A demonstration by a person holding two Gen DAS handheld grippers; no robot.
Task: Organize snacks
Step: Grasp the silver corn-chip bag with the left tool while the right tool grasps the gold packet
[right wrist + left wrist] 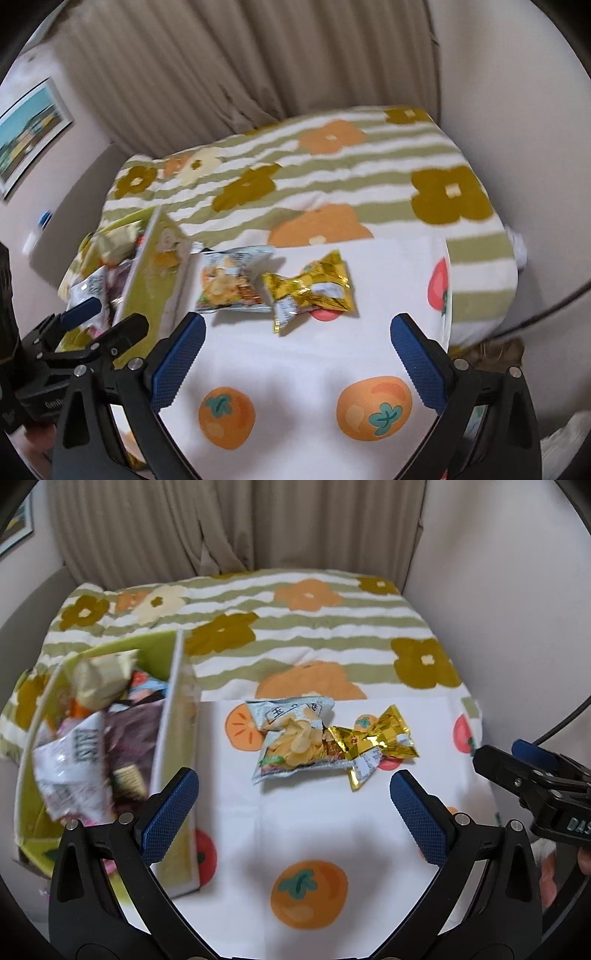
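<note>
A pale blue chip packet (291, 734) and a gold foil snack packet (373, 744) lie touching on the white persimmon-print cloth (314, 823). They also show in the right wrist view: the chip packet (231, 280) and the gold packet (314, 291). A green fabric box (173, 738) at the left holds several snack packets (92, 738); it also shows in the right wrist view (155, 269). My left gripper (293, 812) is open and empty, just short of the two packets. My right gripper (297, 354) is open and empty, near side of the packets. The right gripper also shows at the left wrist view's right edge (532, 779).
A striped flower-print blanket (295, 627) covers the bed behind the cloth. Beige curtains (166, 528) hang at the back. A wall stands close on the right (517, 627). A framed picture (29, 136) hangs on the left wall.
</note>
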